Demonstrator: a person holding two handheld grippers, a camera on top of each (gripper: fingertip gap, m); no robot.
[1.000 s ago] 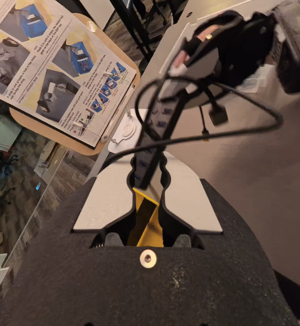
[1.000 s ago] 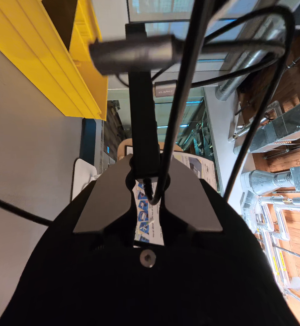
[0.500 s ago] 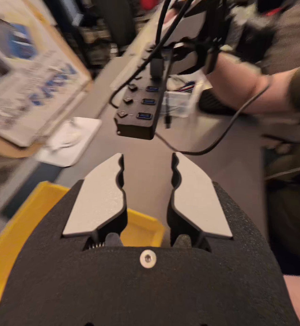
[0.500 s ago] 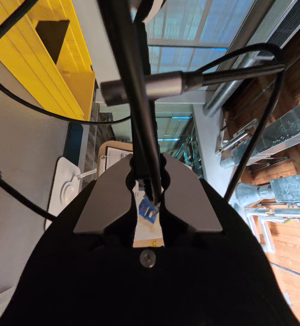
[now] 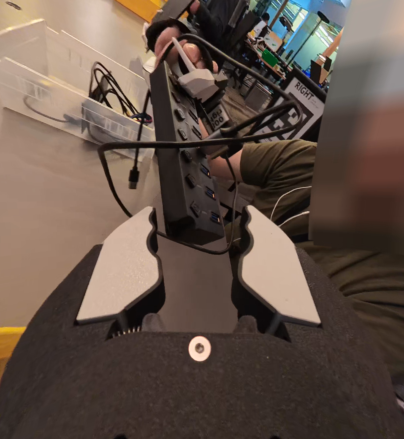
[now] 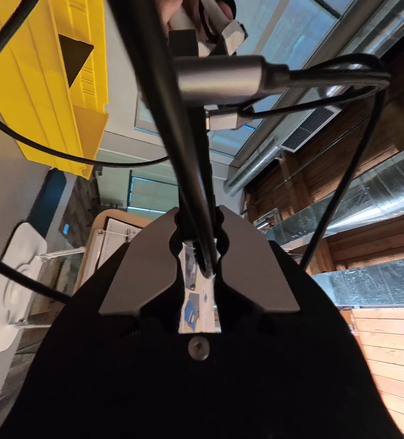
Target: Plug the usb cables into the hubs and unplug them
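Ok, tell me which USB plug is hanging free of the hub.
The black plug dangling left of the hub; the grey plug sits in a port.

A black-and-white sign [image 5: 298, 111] has big letters and square patterns. A small tag [image 5: 216, 116] behind the hub [image 5: 184, 152] has print. A picture sheet [image 6: 196, 297] has tiny words.

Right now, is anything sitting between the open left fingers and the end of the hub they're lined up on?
Yes. A thin black cable loops across the gap just under the end of the hub, which the right gripper holds. The open left gripper would likely pinch it when closing.
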